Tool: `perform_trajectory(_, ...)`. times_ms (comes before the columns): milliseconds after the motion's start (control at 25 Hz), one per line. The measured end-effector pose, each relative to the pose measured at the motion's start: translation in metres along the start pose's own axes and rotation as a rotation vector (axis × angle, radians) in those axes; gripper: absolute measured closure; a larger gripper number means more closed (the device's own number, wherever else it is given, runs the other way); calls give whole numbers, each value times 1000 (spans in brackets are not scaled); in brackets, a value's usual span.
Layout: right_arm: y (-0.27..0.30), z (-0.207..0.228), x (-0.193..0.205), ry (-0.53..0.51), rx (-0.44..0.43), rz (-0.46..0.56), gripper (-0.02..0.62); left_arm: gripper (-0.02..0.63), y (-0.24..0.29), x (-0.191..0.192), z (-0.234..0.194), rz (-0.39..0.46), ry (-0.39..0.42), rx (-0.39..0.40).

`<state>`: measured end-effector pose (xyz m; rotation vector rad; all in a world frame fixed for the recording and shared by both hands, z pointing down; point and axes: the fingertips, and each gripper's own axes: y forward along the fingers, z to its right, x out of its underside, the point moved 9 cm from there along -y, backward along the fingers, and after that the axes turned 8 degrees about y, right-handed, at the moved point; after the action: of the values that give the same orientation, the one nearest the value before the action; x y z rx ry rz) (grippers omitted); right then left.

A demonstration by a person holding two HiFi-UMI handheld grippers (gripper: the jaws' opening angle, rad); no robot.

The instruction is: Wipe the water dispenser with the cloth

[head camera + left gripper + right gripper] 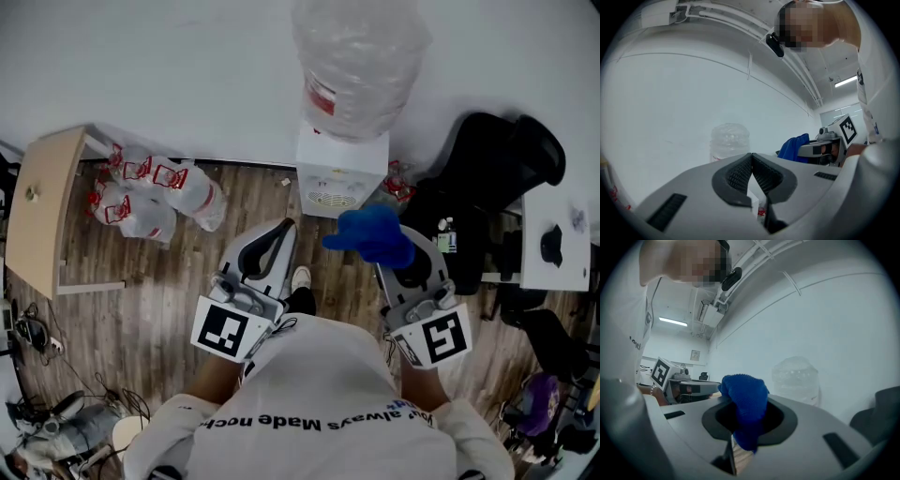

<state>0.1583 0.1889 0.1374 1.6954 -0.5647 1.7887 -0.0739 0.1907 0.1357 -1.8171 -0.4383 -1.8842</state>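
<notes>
Risk: cloth (744, 401) slipping.
Right gripper (743, 434) jaws pinch cloth, left gripper (752, 164) jaws meet empty; water dispenser (342, 173) friction may tug it free.

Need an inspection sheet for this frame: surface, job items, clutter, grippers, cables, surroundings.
Surface: wood-plank floor; no spill seen.
Job's things: white water dispenser against the wall, clear bottle on top; blue cloth held in front of it, not touching it yet.
Clutter: clear plastic bags with red print on the floor left of the dispenser.
Grippers: left gripper jaws together, nothing between them; right gripper clamped on the cloth.
Cables: loose cables on the floor at lower left.
Surroundings: white wall; wooden table at left; black chair right of the dispenser.
</notes>
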Motion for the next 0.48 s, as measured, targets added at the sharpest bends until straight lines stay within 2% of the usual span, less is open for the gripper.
perform_trajectory(480,85,20,-1,2,46,2,512,588,53,22,-76,6,-16,89)
